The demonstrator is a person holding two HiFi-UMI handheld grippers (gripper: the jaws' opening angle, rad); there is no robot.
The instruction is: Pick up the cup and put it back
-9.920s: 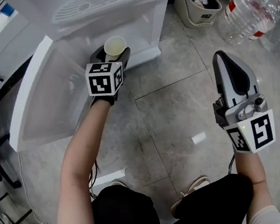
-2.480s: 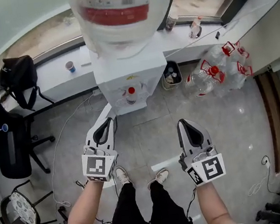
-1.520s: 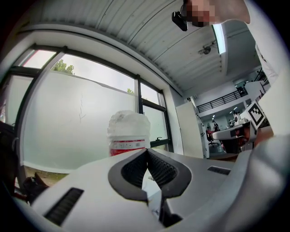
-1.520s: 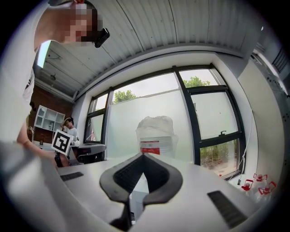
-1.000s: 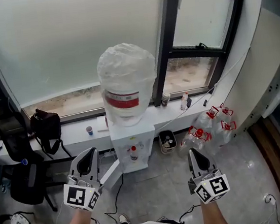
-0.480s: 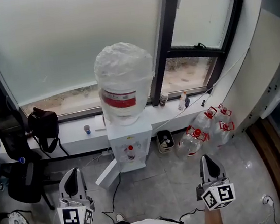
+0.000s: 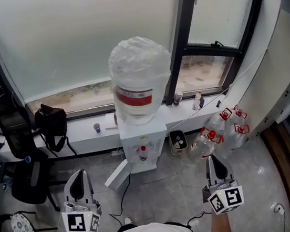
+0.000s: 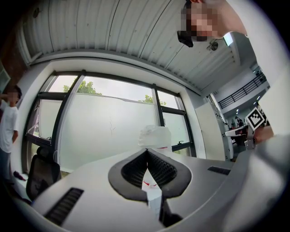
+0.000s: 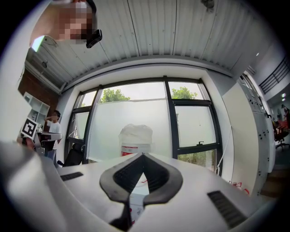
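Note:
The cup does not show in any view. The white water dispenser [image 7: 142, 146] stands below the window with a wrapped bottle [image 7: 141, 76] on top, and its lower cabinet door [image 7: 117, 175] hangs open to the left. Both grippers are held well back from it, low in the head view. My left gripper [image 7: 78, 173] is shut and empty, its tips meeting [image 8: 147, 150] in line with the dispenser's bottle. My right gripper [image 7: 212, 158] is also shut with nothing in it, tips together [image 9: 143, 154], pointing level at the dispenser [image 9: 135, 136].
A black office chair [image 7: 20, 155] and a black bag [image 7: 51, 125] are at the left. A small cup [image 7: 97, 127] stands on the sill. A bin [image 7: 178, 141] and empty water bottles [image 7: 221, 129] lie right of the dispenser. A person [image 8: 7, 122] stands far left.
Both grippers have drawn back from the dispenser and sit lower in the head view, the left one also shifting left. The dispenser now shows slightly further right.

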